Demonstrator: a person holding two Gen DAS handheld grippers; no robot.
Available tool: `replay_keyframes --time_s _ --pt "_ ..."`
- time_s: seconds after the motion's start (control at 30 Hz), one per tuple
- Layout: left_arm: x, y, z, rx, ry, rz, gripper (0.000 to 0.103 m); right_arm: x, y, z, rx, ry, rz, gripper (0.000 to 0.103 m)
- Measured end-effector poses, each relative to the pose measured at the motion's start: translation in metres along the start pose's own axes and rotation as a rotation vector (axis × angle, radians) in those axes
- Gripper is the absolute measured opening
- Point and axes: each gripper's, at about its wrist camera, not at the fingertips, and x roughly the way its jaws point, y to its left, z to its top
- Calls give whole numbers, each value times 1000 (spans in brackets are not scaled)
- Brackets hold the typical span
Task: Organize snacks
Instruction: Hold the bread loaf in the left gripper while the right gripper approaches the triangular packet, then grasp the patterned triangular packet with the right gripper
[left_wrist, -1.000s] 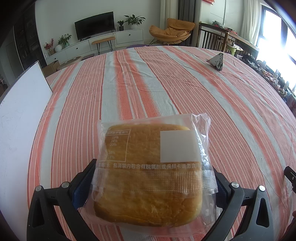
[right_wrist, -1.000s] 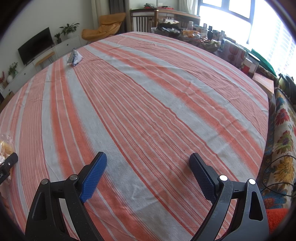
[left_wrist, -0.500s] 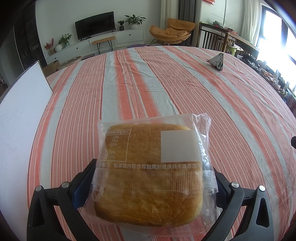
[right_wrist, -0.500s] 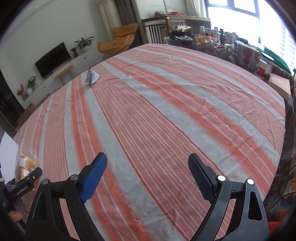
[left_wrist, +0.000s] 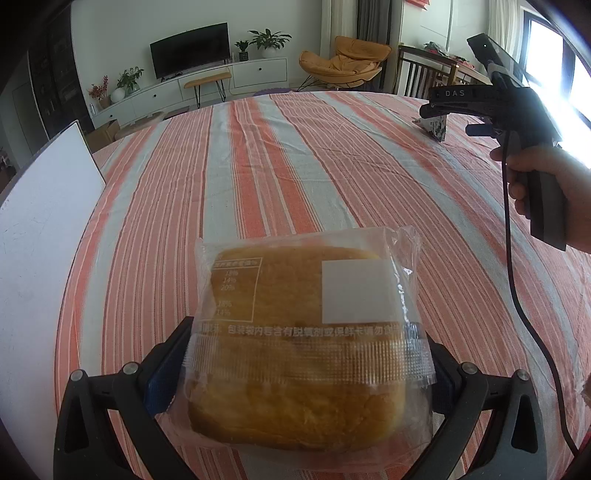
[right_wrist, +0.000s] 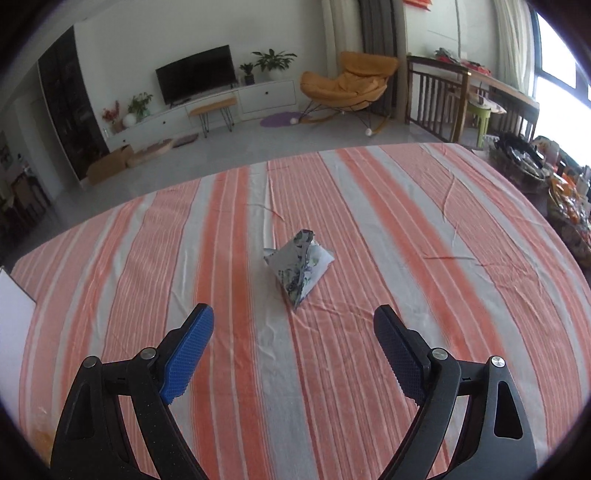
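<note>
The left gripper (left_wrist: 303, 373) squeezes the soft, light bread bag (left_wrist: 306, 343) by its sides; the right gripper (right_wrist: 293, 343) is wide open, holding nothing.

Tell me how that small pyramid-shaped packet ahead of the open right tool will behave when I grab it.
The packet looks like thin printed wrapper with crinkled seams, so it will probably crumple rather than stay stiff. It seems small and likely light, so the right tool may nudge it along the striped tablecloth before gripping. Resting on a flat face, it shouldn't roll.

hidden: triangular packet (left_wrist: 436, 127) partly behind right claw | bread bag (left_wrist: 310, 354) print illegible
</note>
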Motion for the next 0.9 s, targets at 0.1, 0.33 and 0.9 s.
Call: replay_keyframes --time_s 0.1,0.33,0.9 --pt "-1 0 0 -1 1 -1 103 35 0 12 -15 68 21 77" --pt "-1 -3 1 -3 2 0 103 -10 -21 -8 6 2 106 9" --pt "0 -5 2 -4 2 0 103 -183 28 -226 109 191 -68 21"
